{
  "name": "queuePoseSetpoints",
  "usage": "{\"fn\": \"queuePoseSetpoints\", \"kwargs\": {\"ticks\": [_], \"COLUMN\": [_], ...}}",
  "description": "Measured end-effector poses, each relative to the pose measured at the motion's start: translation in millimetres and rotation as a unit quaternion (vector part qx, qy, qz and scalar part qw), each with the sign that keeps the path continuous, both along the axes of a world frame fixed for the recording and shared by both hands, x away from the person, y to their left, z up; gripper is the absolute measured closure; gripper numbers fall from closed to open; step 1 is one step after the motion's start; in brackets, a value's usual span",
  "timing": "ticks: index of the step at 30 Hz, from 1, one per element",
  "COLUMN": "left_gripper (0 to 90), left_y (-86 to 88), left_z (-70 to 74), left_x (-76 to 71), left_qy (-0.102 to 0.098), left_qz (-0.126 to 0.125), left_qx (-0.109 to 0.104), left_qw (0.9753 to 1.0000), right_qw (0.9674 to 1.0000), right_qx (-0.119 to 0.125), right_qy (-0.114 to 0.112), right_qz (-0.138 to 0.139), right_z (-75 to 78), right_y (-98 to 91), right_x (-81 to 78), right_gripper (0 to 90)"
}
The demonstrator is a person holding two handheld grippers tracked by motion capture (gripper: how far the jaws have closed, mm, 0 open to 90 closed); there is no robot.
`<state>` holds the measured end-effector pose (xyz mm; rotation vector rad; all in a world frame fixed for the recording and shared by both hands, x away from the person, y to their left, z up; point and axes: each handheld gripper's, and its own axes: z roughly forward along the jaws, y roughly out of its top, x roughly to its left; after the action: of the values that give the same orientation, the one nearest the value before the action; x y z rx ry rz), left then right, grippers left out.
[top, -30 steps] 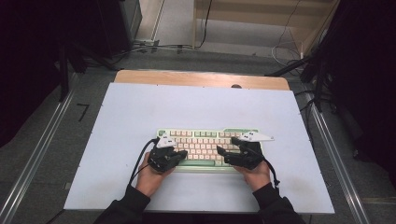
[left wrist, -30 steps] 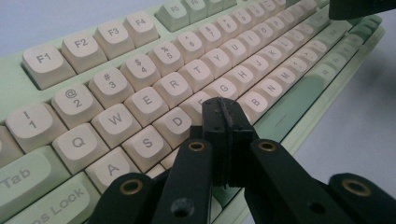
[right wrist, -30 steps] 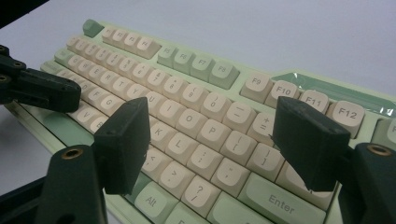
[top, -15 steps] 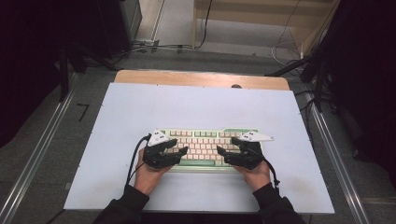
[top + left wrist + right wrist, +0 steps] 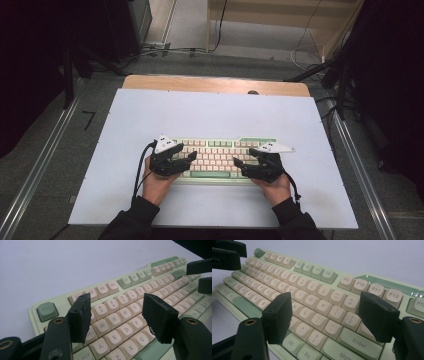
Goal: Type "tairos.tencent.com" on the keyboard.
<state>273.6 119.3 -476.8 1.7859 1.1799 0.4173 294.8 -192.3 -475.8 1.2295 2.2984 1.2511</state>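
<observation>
A pale green keyboard (image 5: 220, 152) with cream keys lies on the near half of the white table top. My left gripper (image 5: 191, 157) hovers over its left end and points right. Its jaws have just been opening and stand open with nothing between them. In the left gripper view the left gripper (image 5: 117, 313) hangs above the letter keys of the keyboard (image 5: 130, 296). My right gripper (image 5: 239, 163) is over the right end, pointing left, open and empty. In the right gripper view the right gripper (image 5: 325, 316) hangs over the punctuation keys of the keyboard (image 5: 309, 287).
The white table top (image 5: 215, 112) reaches well beyond the keyboard on all sides, with a wooden strip (image 5: 215, 84) along its far edge. Metal rails (image 5: 357, 165) run down both sides. Cables (image 5: 305, 50) lie on the floor beyond the table.
The left gripper's jaws went from shut to open above the keyboard's left end, and that hand drew slightly left. The right gripper kept still and open.
</observation>
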Motion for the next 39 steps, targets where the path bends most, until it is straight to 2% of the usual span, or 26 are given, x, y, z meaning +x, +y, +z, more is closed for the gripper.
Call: {"fn": "queuePoseSetpoints", "kwargs": {"ticks": [16,20,23,28,31,39], "left_gripper": [40.7,43.8,50.2,78.7,90.0,90.0], "left_y": [-0.1,0.2,0.0,-1.5,-3.7,-8.6], "left_z": [-4.6,-5.0,-5.7,-6.6,-8.7,-15.1], "left_x": [6.7,7.4,7.7,8.7,10.7,16.5], "left_qy": [0.005,0.004,0.005,0.01,0.015,0.035], "left_qz": [0.012,0.015,0.011,-0.018,-0.026,-0.035], "left_qx": [0.012,0.017,0.016,0.006,0.01,0.019], "left_qw": [0.9998,0.9997,0.9998,0.9998,0.9995,0.9986], "right_qw": [1.0,1.0,1.0,0.9999,0.9999,0.9999], "right_qx": [0.0,0.0,0.0,0.0,-0.001,-0.001], "right_qy": [0.001,0.0,0.001,0.002,0.001,0.003], "right_qz": [-0.008,-0.008,-0.009,-0.011,-0.011,-0.015], "right_z": [-0.3,-0.1,-0.2,-0.2,-0.6,-1.0], "right_y": [-5.0,-5.9,-6.1,-6.4,-6.9,-9.4], "right_x": [-2.5,-2.6,-2.8,-3.5,-4.0,-5.4], "right_gripper": [25.9,25.9,25.9,25.9,25.9,25.9]}}
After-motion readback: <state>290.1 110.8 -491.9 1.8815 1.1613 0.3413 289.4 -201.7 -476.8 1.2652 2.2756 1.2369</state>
